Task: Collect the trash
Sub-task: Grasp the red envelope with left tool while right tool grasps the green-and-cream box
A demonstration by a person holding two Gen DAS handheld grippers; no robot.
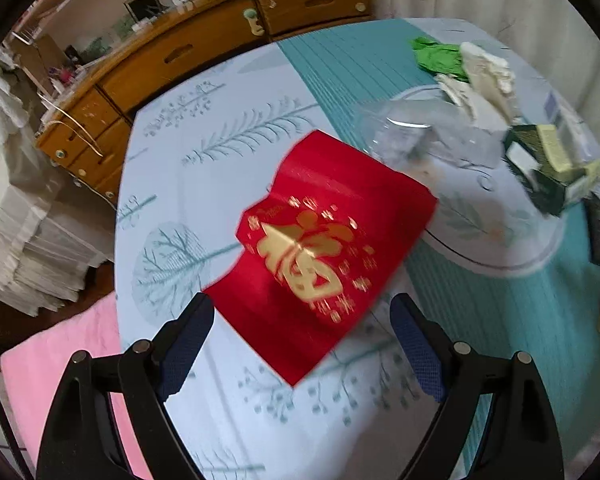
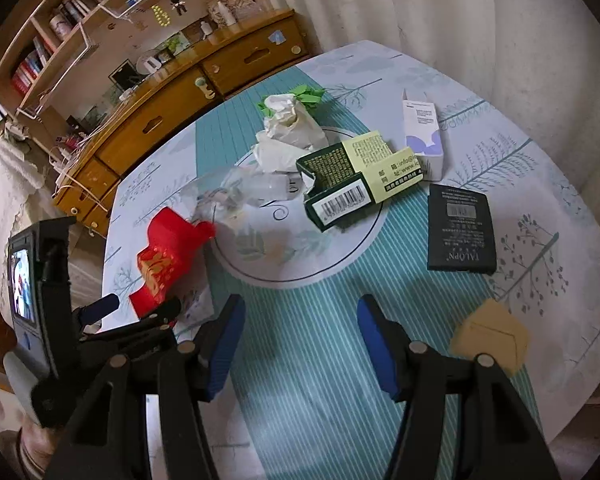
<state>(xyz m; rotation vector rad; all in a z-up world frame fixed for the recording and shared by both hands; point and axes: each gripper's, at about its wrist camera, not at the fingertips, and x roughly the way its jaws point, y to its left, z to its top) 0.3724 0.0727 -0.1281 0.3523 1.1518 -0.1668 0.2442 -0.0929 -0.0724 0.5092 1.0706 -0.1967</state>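
Note:
A red envelope with gold print (image 1: 324,248) lies flat on the table just beyond my open left gripper (image 1: 302,340); it also shows in the right wrist view (image 2: 168,256). Beyond it are crumpled clear plastic (image 1: 412,136), white crumpled paper (image 1: 484,76), a green wrapper (image 1: 436,56) and a torn green and cream box (image 1: 548,164). In the right wrist view my right gripper (image 2: 300,340) is open and empty above the striped cloth, near the green box (image 2: 352,184), white paper (image 2: 288,136), a black box (image 2: 460,228), a white and purple box (image 2: 424,136) and a tan card (image 2: 490,336).
The round table (image 2: 540,184) carries a teal striped and tree-print cloth. A wooden dresser (image 1: 204,52) stands behind it, a pink cloth (image 1: 52,364) at the left. My left gripper (image 2: 140,312) shows at the table's left edge in the right wrist view.

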